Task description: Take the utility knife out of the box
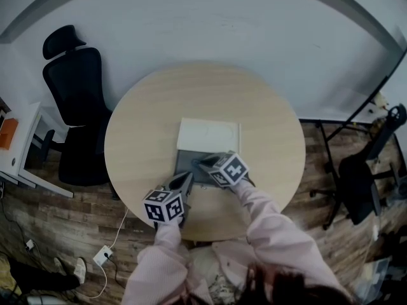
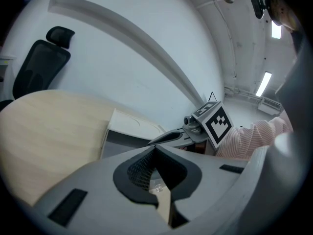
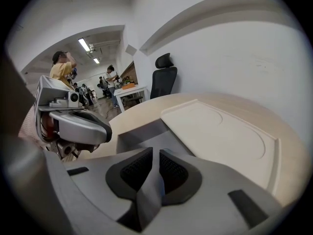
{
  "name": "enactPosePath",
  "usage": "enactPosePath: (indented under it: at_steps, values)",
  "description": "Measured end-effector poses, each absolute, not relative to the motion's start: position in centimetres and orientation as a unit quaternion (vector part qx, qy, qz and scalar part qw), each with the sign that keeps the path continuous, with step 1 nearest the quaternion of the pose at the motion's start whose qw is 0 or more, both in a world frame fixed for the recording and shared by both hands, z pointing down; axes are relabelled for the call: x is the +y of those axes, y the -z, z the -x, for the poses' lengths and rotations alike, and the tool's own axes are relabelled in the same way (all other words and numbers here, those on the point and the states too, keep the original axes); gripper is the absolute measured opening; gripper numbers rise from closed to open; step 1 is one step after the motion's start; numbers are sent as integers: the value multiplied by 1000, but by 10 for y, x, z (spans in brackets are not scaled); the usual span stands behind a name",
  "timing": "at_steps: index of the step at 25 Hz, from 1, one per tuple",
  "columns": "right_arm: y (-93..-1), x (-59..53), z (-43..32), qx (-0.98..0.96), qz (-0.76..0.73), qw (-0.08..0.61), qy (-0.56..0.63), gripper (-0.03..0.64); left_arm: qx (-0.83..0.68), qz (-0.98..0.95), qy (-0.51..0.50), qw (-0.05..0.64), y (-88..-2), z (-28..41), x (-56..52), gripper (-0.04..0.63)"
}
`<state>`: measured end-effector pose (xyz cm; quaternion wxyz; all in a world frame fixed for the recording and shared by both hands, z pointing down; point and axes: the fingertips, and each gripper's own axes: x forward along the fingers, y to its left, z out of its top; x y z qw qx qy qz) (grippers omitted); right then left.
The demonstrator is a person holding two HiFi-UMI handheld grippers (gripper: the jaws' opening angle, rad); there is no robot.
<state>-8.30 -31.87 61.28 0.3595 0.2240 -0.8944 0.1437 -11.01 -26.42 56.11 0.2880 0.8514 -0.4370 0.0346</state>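
At the box [image 1: 184, 159], gripper views alone show right gripper [image 3: 153, 156] slightly spread, left gripper [image 2: 155, 152] pressed together.

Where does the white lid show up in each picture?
Head view: white lid at centre, beyond the grey box.
Left gripper view: white lid left of centre, mid-height.
Right gripper view: white lid in the right half.
Shared landmark: black office chair, left of the lid everywhere.
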Motion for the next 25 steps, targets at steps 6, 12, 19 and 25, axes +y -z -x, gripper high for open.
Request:
enactPosePath:
  at_steps: [6, 12, 19, 25]
  values:
    - [-621, -320, 83, -888, -229, 376, -134, 103, -439, -849, -28, 292, -561, 115, -264, 5]
    - [-633, -322, 83, -880, -232, 395, -129, 157, -443, -846, -21, 296, -562, 122, -266, 5]
    - [-643, -327, 79, -869, -238, 415, -128, 195, -441, -845, -18, 301, -563, 124, -267, 5]
    - [-650, -328, 76, -863, -235, 429, -125, 195, -438, -846, -18, 303, -563, 125, -268, 5]
